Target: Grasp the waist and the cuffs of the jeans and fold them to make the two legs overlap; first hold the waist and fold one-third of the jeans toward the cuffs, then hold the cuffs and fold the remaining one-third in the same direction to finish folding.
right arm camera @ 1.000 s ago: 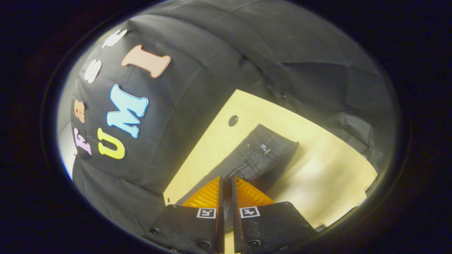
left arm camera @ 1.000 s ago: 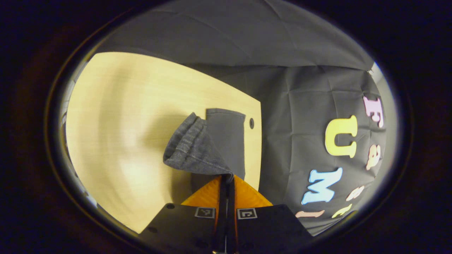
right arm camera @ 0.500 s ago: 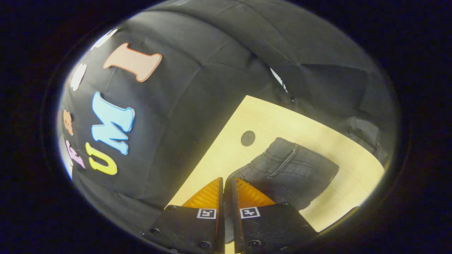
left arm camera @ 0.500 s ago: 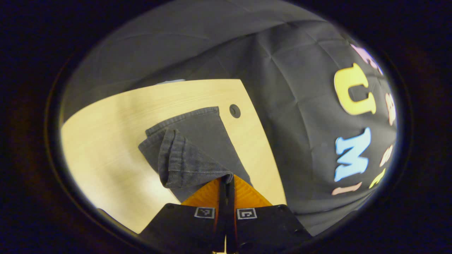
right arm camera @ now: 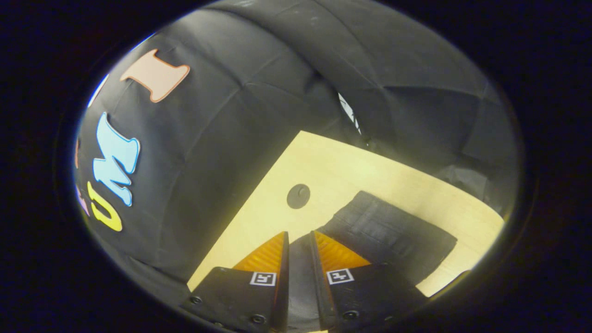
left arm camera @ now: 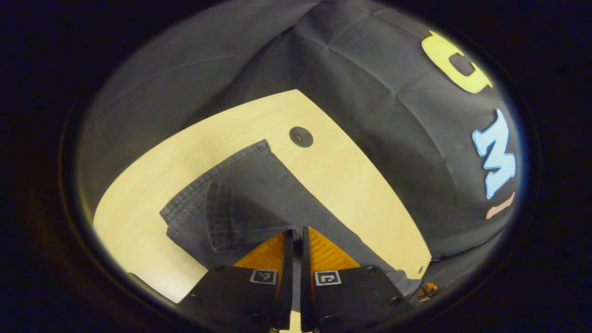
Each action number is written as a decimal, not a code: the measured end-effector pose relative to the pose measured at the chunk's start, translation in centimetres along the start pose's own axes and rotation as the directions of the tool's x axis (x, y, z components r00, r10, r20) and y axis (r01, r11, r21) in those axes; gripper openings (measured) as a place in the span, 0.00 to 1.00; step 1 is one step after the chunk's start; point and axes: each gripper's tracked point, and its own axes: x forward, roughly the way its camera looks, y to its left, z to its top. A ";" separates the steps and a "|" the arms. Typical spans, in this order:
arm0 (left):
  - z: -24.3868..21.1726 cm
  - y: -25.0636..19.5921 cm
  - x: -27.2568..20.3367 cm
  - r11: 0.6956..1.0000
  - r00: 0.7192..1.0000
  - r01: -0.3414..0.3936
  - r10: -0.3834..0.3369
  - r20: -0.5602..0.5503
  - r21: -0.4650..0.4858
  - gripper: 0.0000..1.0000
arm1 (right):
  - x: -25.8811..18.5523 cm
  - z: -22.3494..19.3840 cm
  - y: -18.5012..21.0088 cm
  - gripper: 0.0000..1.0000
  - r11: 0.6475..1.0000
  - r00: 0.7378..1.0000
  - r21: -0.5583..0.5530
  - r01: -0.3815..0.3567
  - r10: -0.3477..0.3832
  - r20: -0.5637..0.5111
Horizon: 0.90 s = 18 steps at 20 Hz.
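Observation:
Dark grey jeans (left arm camera: 240,203) lie folded on the pale wooden table (left arm camera: 342,171). In the left gripper view a hemmed flap of them rises from the lower layer to my left gripper (left arm camera: 296,231), which is shut on its corner with only a thin slit between the fingers. In the right gripper view the jeans (right arm camera: 388,236) lie flat as a thick folded block. My right gripper (right arm camera: 299,236) stands open low over their near edge, with dark fabric showing in the gap between its fingers.
A round dark hole (left arm camera: 301,137) in the tabletop sits just beyond the jeans, also visible as the hole (right arm camera: 298,196) in the right gripper view. The table's edges (right arm camera: 240,217) run close by, with black cloth walls behind them.
Both grippers have come down toward the table, laying the held fabric onto the jeans. The right gripper's fingers have parted; the left gripper's gap has widened only slightly.

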 end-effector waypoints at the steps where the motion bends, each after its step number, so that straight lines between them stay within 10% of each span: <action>1: -0.2 -0.3 -0.2 1.000 1.000 -0.001 0.001 0.000 0.023 0.21 | -0.6 0.2 0.0 0.34 1.000 1.000 -0.026 0.005 -0.004 0.012; 4: -1.2 -0.5 -2.0 0.991 1.000 -0.019 0.020 0.000 0.135 0.40 | -2.9 0.4 -2.0 0.77 0.986 0.994 -0.137 0.093 -0.083 0.077; 7: -1.8 -1.7 -5.0 0.967 0.999 -0.028 0.032 -0.014 0.254 0.94 | -5.6 0.3 -5.1 0.95 0.962 0.974 -0.187 0.200 -0.175 0.141; 13: -3.2 -3.5 -11.5 0.880 0.996 -0.047 0.077 -0.043 0.472 0.96 | -6.5 -2.4 -11.4 0.97 0.937 0.939 -0.095 0.337 -0.326 0.112; 18: -1.8 -6.5 -15.0 0.863 0.991 -0.039 -0.031 0.129 0.503 0.96 | -4.5 -4.5 -13.2 0.97 0.933 0.933 -0.034 0.357 -0.355 0.066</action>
